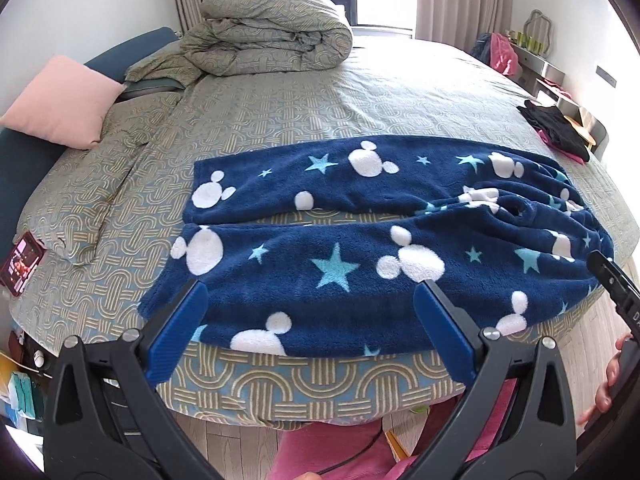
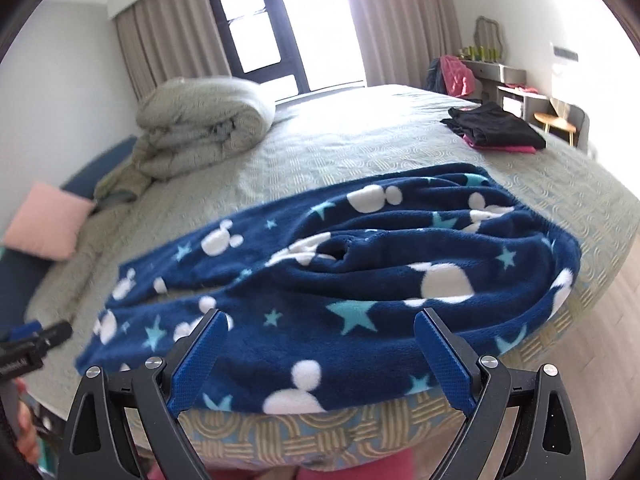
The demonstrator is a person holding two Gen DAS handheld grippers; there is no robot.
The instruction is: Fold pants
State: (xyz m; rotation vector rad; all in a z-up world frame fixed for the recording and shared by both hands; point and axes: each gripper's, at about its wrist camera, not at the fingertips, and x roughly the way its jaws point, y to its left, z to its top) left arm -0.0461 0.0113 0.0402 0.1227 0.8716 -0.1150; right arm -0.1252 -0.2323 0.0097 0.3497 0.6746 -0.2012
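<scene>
Navy fleece pants with white mouse-head shapes and teal stars lie spread across the near edge of the bed, legs pointing left, the bunched waist at the right. In the right wrist view the same pants show the rumpled waist at centre. My left gripper stands open just in front of the near leg, nothing between its blue pads. My right gripper is open too, hovering before the near hem by the waist end. The right gripper's black tip shows at the right edge of the left wrist view.
The bed has a green patterned cover. A rolled duvet and pink pillow sit at the far left. Folded black and pink clothes lie at the far right. A phone rests at the bed's left edge. Wooden floor lies below.
</scene>
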